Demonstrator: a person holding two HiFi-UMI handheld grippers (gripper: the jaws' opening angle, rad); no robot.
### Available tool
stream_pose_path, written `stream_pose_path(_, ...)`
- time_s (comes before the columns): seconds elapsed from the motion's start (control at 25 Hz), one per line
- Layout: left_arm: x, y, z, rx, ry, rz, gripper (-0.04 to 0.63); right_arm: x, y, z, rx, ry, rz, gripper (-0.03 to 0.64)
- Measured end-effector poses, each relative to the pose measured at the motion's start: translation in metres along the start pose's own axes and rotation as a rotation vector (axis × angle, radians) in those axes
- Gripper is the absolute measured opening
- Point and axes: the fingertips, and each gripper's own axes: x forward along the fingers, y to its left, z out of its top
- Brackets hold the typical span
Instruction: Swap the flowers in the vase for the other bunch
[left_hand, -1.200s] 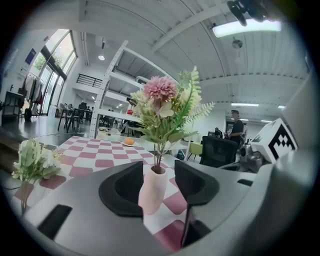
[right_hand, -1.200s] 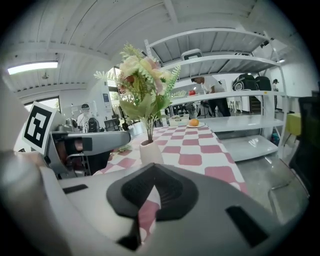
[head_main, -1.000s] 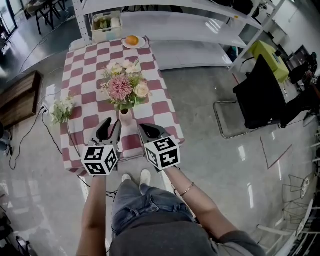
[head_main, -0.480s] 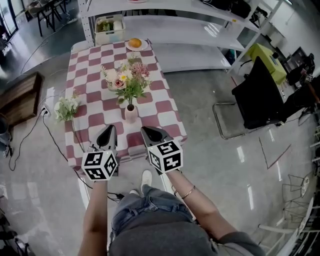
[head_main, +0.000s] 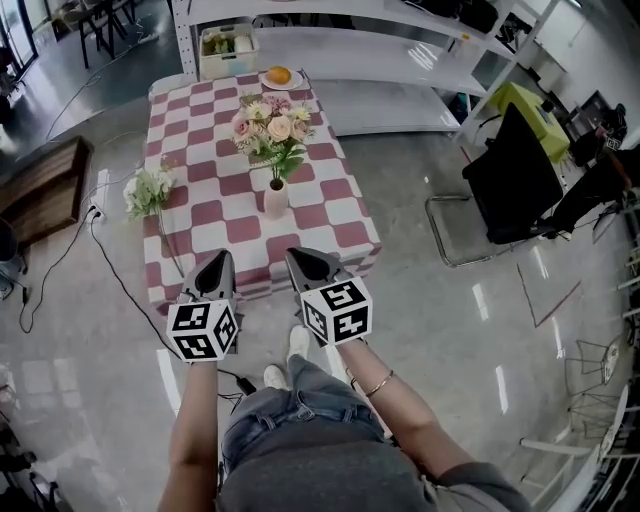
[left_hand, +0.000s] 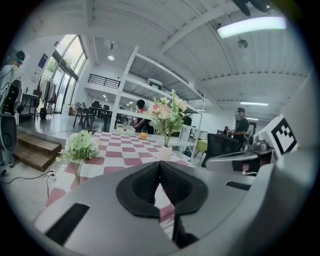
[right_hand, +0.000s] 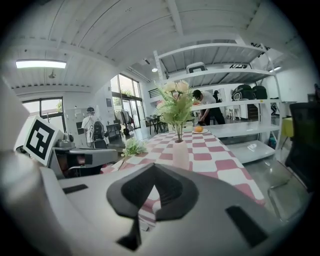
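Observation:
A pale pink vase stands upright in the middle of the red-and-white checked table and holds a bouquet of pink and cream flowers. The other bunch, white and green, lies at the table's left edge. My left gripper and right gripper hover side by side over the floor, short of the table's near edge. The left jaws have just closed with nothing between them. The right gripper is shut and empty too. In the left gripper view the vase and white bunch lie ahead.
A plate with an orange sits at the table's far end. White shelving with a crate stands behind. A black chair is to the right, a wooden bench to the left. Cables trail on the floor.
Both grippers have drawn back from the table, which now lies farther off. The left jaws stood open a second ago and are now shut.

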Motion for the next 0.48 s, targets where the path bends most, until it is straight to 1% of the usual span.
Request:
stream_pose_path(0.28,-0.045,0.002,-0.002,0.000,-0.017,0.014,0.017,-0.029,0.033,-0.005,-0.001,-0.037,-0.012,0.009)
stream_pose_path(0.48,-0.065,0.001,-0.006,-0.008,-0.027,0.014,0.017,-0.043,0.046,-0.008,0.003,-0.053,-0.011,0.008)
